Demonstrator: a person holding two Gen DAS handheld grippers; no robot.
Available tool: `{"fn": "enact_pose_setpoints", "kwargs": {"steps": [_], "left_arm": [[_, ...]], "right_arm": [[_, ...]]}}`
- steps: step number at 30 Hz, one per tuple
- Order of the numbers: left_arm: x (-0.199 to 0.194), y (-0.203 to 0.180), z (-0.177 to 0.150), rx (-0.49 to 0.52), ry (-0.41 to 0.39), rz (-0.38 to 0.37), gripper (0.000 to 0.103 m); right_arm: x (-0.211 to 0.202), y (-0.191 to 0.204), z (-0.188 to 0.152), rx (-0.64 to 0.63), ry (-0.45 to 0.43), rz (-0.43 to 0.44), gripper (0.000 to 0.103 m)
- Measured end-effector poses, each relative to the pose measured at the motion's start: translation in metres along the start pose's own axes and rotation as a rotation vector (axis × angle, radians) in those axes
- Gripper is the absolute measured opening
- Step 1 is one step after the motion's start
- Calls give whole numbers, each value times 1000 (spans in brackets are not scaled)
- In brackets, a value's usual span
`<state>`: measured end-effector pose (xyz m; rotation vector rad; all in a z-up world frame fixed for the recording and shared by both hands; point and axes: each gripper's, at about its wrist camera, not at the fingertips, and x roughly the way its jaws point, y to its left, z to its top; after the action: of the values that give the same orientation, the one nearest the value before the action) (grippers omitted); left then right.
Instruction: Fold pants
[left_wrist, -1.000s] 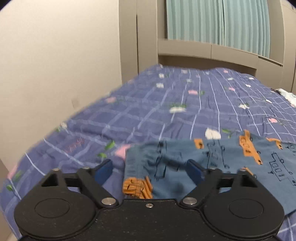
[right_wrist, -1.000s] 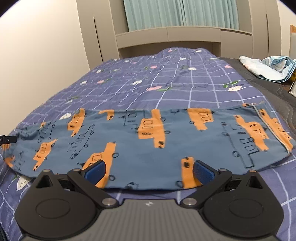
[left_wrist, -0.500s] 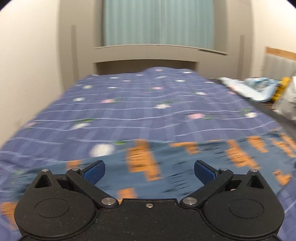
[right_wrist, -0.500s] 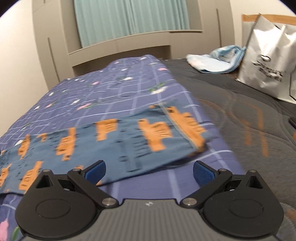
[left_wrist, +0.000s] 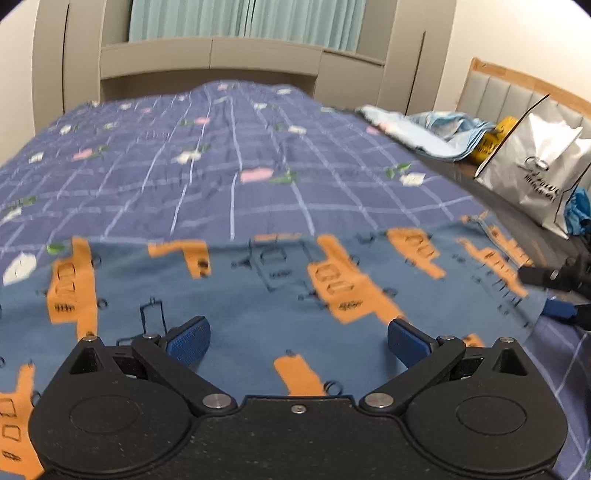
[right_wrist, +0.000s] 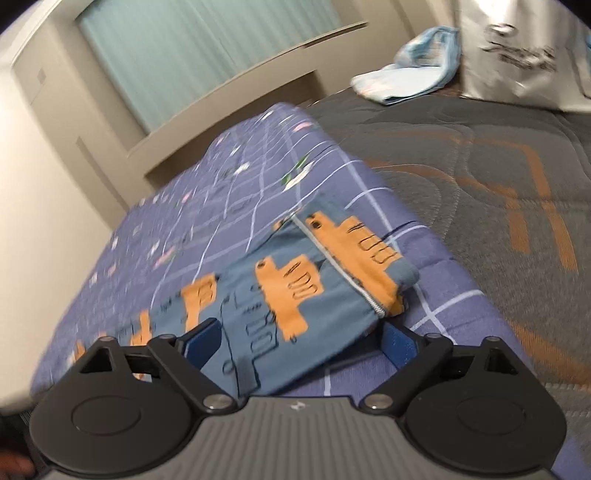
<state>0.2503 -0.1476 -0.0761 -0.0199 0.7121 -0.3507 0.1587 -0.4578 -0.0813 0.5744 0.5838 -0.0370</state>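
Observation:
The blue pants with orange truck prints lie flat across the purple checked quilt. My left gripper is open and empty, just above the middle of the pants near their front edge. My right gripper is open, its fingers either side of the near corner of the pants' right end, by the hem. It also shows at the right edge of the left wrist view.
A grey quilted mattress lies to the right of the quilt. A silver shopping bag, a light blue cloth pile and a yellow item stand at the back right. A beige headboard and teal curtains stand beyond.
Both grippers have swung to the right. The left moved from the pants' left end to their middle. The right moved to the pants' right end and tilted.

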Motion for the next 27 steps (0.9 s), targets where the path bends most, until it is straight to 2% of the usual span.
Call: {"fn": "enact_pose_setpoints", "kwargs": {"steps": [4,7,9,11,13,15,18,22,27], "left_arm": [[2,5,2,-14,-1,-8,102],[-1,6,2,-17,-3,-13,102],[-2,6,3,-18,-3,-14,102],[-4,7,6,-28,-4,-22,102],[-8,11,10,-58,-18,-52,102],[-12,18,17,-117,-35,-110,102],[-14,28,31,-219,-51,-239,102],[-13,38,50,-329,-42,-410,102],[-7,42,59,-426,0,-595,102]], "right_arm": [[-3,-9,-4,111,-79,-50,75],[-3,-12,-5,158,-116,-96,59],[-5,-16,-4,180,-129,-125,40],[-7,-21,-3,205,-143,-140,29],[-8,-24,-2,227,-158,-129,25],[-11,-19,-1,196,-176,-130,17],[-15,4,1,51,-211,-136,14],[-22,50,-2,-248,-250,-138,14],[-16,110,-23,-620,-239,-117,14]]}}
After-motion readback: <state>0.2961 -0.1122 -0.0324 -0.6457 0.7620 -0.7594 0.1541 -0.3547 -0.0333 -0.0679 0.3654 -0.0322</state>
